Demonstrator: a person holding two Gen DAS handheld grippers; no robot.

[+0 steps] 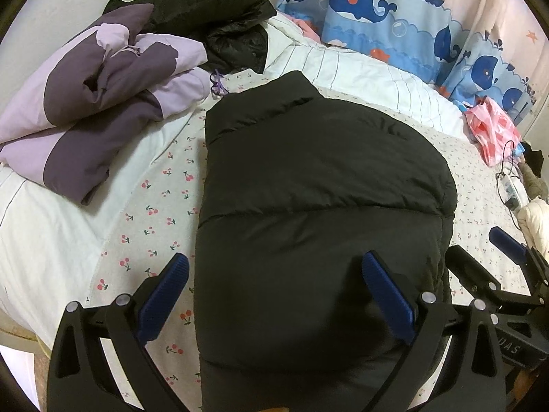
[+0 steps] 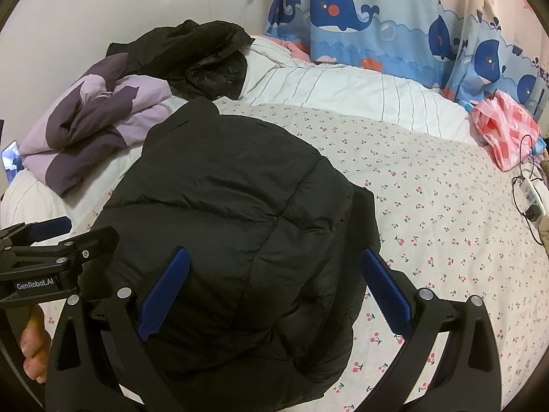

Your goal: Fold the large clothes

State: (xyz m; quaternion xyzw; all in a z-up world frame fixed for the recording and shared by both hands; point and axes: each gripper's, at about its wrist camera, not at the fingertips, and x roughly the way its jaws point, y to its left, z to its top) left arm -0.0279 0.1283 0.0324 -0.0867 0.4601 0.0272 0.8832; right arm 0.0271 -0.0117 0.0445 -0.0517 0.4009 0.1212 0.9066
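Observation:
A black puffer jacket [image 1: 319, 189] lies on the cherry-print bedsheet [image 1: 154, 206], folded into a long bundle with its collar at the far end. My left gripper [image 1: 274, 271] is open above the jacket's near left part; one finger hangs over the sheet, the other over the jacket. Nothing is between its fingers. In the right wrist view the same jacket [image 2: 223, 206] fills the centre. My right gripper [image 2: 274, 261] is open above its near right edge and holds nothing. Each gripper shows in the other's view: the right gripper [image 1: 477, 243] and the left gripper [image 2: 79, 231].
A folded purple and lilac jacket [image 1: 92, 103] and a crumpled black garment [image 1: 219, 10] lie at the far left of the bed. A white striped duvet [image 2: 343, 86] runs along the whale-print curtain [image 2: 377, 17]. A pink plastic bag [image 2: 504, 134] and a power strip [image 2: 535, 195] lie at the right.

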